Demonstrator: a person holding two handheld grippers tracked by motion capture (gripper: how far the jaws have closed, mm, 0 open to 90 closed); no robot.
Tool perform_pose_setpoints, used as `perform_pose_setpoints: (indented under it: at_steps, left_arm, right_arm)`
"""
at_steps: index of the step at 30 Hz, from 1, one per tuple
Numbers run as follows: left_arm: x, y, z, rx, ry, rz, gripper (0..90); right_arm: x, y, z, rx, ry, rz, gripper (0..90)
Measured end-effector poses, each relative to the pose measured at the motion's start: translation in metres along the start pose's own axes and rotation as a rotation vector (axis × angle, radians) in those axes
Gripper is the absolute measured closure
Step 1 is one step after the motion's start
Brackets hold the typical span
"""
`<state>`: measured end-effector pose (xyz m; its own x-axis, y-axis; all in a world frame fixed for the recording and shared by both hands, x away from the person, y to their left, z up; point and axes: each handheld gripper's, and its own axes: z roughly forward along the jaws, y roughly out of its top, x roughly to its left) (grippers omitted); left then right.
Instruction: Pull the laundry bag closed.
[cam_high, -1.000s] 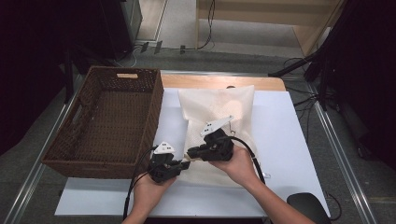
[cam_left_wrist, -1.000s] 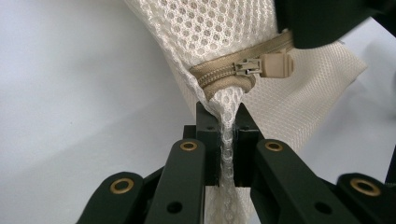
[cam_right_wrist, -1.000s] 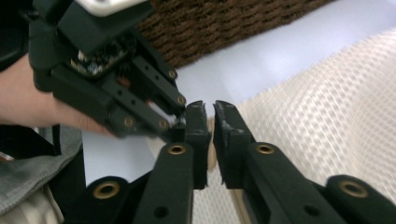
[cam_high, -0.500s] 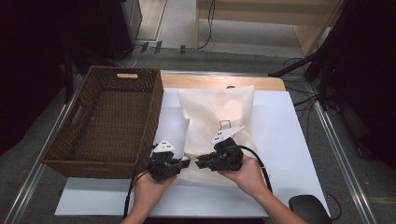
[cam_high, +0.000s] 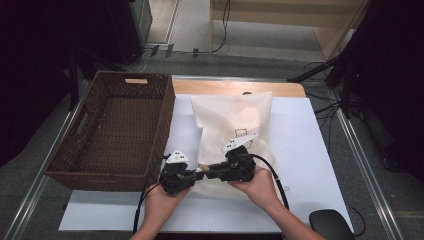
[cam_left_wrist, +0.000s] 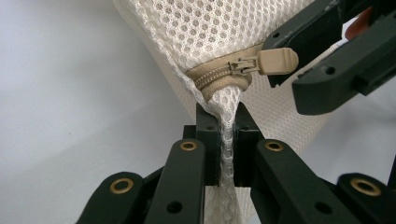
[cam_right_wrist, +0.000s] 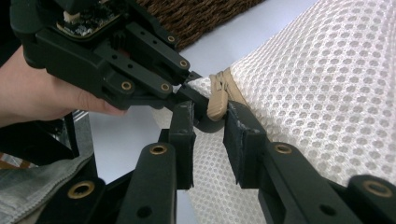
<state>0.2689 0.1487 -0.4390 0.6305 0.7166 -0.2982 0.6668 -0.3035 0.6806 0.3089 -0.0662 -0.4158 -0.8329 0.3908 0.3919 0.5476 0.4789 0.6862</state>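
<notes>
On the worktop (cam_high: 310, 150), the basket (cam_high: 120, 130) stands left of the mesh bag (cam_high: 235, 125); my left claw (cam_high: 196, 175) and right claw (cam_high: 207, 172) meet at its near corner.

Readable text: I find none on anything here.
Mesh bag (cam_left_wrist: 219, 28) by the fingers: no label that I can read.
Zipper pull (cam_left_wrist: 275, 60): no brand mark.

Cream mesh-cloth bag (cam_high: 235, 125), rough brown wicker basket (cam_high: 115, 130)
</notes>
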Motion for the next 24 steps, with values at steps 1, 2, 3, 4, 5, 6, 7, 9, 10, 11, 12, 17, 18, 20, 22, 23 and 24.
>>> perform_pose_setpoints:
  at_steps: [1,2,3,4,5,6,7,9,10,11,12,17,18,20,22,23,24]
  left_arm:
    - [-0.0002,0.0001,0.0,0.004,0.004,0.004,85.3]
    - [-0.0005,0.0001,0.0001,0.002,0.003,0.004,85.2]
    - [-0.0011,0.0002,0.0003,-0.001,0.006,0.003,85.3]
    - [-0.0012,0.0,0.0007,-0.003,0.004,0.003,85.2]
    - [-0.0011,0.0001,0.0008,0.002,0.003,0.006,85.2]
    - [-0.0016,0.0,0.0014,0.001,0.006,0.006,85.2]
    - [-0.0024,-0.0002,0.0018,0.002,0.01,0.007,85.2]
    - [-0.0042,-0.0005,0.0033,0.003,0.013,0.009,85.2]
    - [-0.0045,-0.0006,0.0035,0.007,0.016,0.014,85.1]
    - [-0.0045,-0.0008,0.0041,0.006,0.012,0.012,85.1]
    - [-0.0045,-0.001,0.0043,0.006,0.012,0.012,85.1]
    - [-0.0029,-0.0008,0.0046,0.012,-0.002,0.006,84.8]
    - [-0.0022,-0.0005,0.0046,0.023,-0.007,0.005,84.5]
    - [-0.0006,0.0001,0.0054,0.03,-0.016,0.0,83.4]
    - [0.0007,0.0015,0.0054,0.043,-0.018,-0.002,80.8]
    - [0.0018,0.0025,0.0063,0.038,-0.031,-0.002,78.9]
    - [0.0028,0.0043,0.0064,0.052,-0.031,-0.002,75.7]
  right_arm:
    - [0.0,0.0002,0.0001,-0.003,-0.001,0.006,74.2]
    - [-0.0003,0.0003,0.0005,-0.004,-0.001,0.011,75.0]
    - [-0.0009,0.0006,0.0008,-0.003,0.001,0.015,75.6]
    - [-0.0015,0.0009,0.0013,-0.008,0.001,0.018,75.6]
    - [-0.0019,0.0011,0.0018,-0.01,0.006,0.024,76.0]
    - [-0.0022,0.0013,0.002,-0.011,0.008,0.026,77.1]
    - [-0.0022,0.0015,0.0023,-0.016,0.004,0.026,77.7]
    - [-0.0029,0.0022,0.0032,-0.024,0.005,0.034,79.2]
    - [-0.0038,0.0027,0.0039,-0.031,0.008,0.037,79.4]
    - [-0.0038,0.0032,0.0042,-0.031,0.009,0.048,80.3]
    - [-0.0048,0.0038,0.0047,-0.036,0.007,0.047,81.4]
    - [-0.0077,0.0048,0.0057,-0.028,0.01,0.06,87.2]
    - [-0.0076,0.0048,0.0055,-0.024,0.008,0.055,87.4]
    - [-0.007,0.0046,0.0049,-0.014,0.006,0.039,87.5]
    - [-0.0067,0.0044,0.004,-0.007,0.006,0.033,87.6]
    - [-0.0068,0.0042,0.0036,-0.004,0.006,0.029,87.6]
    - [-0.0067,0.0041,0.0029,-0.002,0.01,0.025,87.5]
